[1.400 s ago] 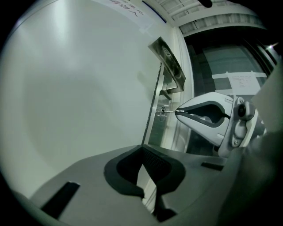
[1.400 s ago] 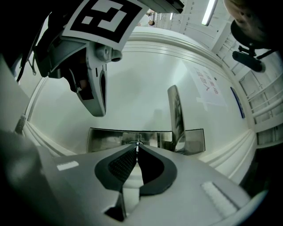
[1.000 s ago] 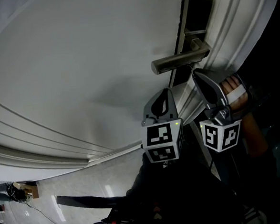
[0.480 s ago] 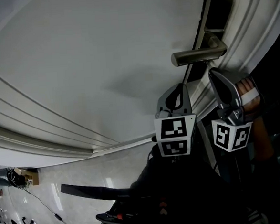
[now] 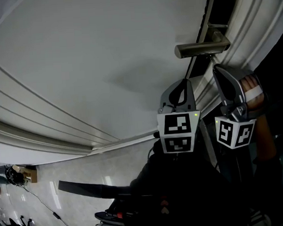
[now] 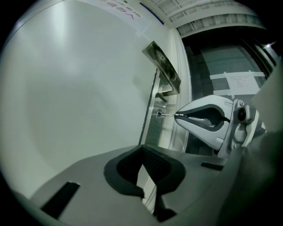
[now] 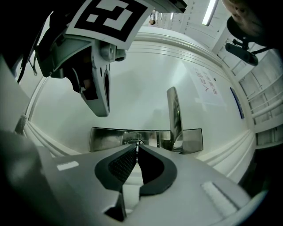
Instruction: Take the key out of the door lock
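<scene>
A thin metal key runs from the keyhole in the steel lock plate to the tip of my right gripper. The right gripper is shut on that key, whose end shows just past the pads. In the head view the right gripper points up at the plate under the door handle. My left gripper hangs beside it, left of the lock and off the door. Its jaws are shut on nothing.
The white door fills most of the head view, with moulded trim below. The lever handle juts out just right of the key. A dark doorway lies right of the door edge. A hand holds the right gripper.
The head view has shifted, so the handle now sits further right and higher. Both grippers kept their places under it, and the right one stays shut on the key.
</scene>
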Tool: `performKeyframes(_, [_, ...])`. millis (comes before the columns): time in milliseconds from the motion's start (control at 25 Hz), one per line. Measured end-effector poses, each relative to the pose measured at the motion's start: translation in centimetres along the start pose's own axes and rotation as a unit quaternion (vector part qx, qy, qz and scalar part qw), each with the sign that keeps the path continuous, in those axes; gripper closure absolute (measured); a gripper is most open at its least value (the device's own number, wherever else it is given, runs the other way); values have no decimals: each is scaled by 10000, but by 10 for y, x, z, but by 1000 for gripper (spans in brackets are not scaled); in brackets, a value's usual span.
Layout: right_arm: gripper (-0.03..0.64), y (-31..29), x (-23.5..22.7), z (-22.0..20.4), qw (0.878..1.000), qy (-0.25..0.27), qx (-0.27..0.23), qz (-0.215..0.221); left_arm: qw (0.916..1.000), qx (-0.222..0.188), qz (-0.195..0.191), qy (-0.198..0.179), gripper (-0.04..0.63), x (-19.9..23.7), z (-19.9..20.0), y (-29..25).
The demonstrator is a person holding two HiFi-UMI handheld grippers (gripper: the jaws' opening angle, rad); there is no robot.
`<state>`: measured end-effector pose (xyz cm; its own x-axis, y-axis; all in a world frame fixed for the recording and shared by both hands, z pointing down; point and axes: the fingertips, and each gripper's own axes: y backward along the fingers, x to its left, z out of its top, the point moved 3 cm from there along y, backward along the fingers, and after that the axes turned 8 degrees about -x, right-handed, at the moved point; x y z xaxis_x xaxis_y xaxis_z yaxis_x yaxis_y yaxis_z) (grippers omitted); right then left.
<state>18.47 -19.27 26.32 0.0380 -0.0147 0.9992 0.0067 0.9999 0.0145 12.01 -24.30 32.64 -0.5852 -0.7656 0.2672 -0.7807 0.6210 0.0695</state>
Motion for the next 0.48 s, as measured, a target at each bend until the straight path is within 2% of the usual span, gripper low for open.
performKeyframes(480, [604,2,1,1,10000,-2,-7,6,10000,13,27,3,595,1,-1,2])
